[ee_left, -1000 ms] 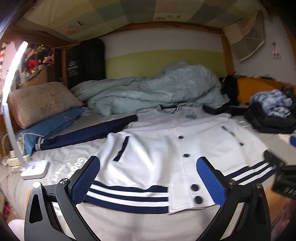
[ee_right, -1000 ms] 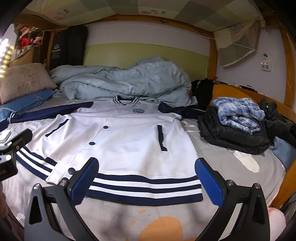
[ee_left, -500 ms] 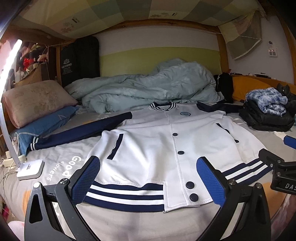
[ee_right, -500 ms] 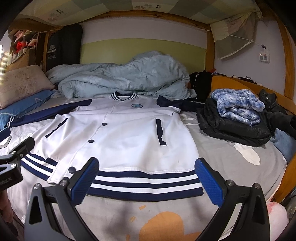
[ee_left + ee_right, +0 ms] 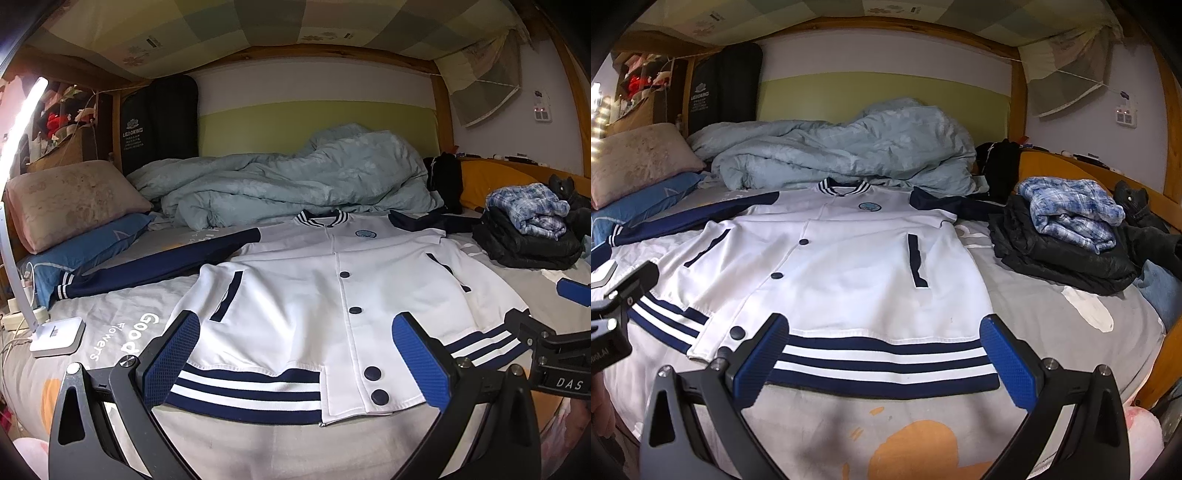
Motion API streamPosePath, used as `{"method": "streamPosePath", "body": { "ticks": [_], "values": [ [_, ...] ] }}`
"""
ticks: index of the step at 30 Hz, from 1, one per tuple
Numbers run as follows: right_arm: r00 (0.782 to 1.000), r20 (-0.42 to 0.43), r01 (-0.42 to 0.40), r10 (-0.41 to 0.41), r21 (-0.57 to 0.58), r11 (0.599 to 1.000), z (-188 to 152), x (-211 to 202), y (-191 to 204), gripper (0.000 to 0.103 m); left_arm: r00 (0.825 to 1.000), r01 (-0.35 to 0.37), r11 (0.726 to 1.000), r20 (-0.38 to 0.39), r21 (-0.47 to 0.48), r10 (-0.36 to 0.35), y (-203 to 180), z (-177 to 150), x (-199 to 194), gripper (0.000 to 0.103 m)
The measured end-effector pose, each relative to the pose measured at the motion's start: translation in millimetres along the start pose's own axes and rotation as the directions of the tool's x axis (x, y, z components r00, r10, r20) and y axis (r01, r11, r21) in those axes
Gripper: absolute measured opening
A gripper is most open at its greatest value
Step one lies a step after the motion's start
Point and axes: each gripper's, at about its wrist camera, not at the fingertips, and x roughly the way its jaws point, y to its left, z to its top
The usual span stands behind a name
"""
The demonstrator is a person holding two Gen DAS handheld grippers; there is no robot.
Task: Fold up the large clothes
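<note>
1. across the middle of the bed the white and navy jacket lies spread flat, front up, buttoned, sleeves out to the sides; no fold made yet, so the whole job looks left to do.
2. over its striped hem, the left gripper and right gripper both hover with fingers wide apart, holding nothing.
3. beyond the collar a bunched quilt crowds the far edge.
4. just beside the right sleeve a clothes pile may hinder that sleeve.
</note>
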Motion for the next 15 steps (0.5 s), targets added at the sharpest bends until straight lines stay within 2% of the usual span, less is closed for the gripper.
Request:
{"method": "streamPosePath", "body": {
  "ticks": [6,10,15],
  "values": [
    [1.000,0.011,0.010,-0.010,-0.012,1.000,-0.3,-1.7,3.1,0.103,0.998,-0.028,1.000,0.056,0.008,0.027,-3.4,-0.6,-5.6,0.103],
    [1.000,0.007,0.018,-0.018,-0.005,1.000,0.2,-1.3,1.1,0.103,0.997,-0.064,0.998,0.054,0.024,0.062,-3.1,0.1,-3.1,0.103],
    [1.000,0.004,0.024,-0.024,0.016,1.000,1.1,-1.6,-2.7,0.103,0.999,-0.037,0.999,0.039,0.009,0.036,-1.1,0.0,-2.0,0.103]
  ]
}}
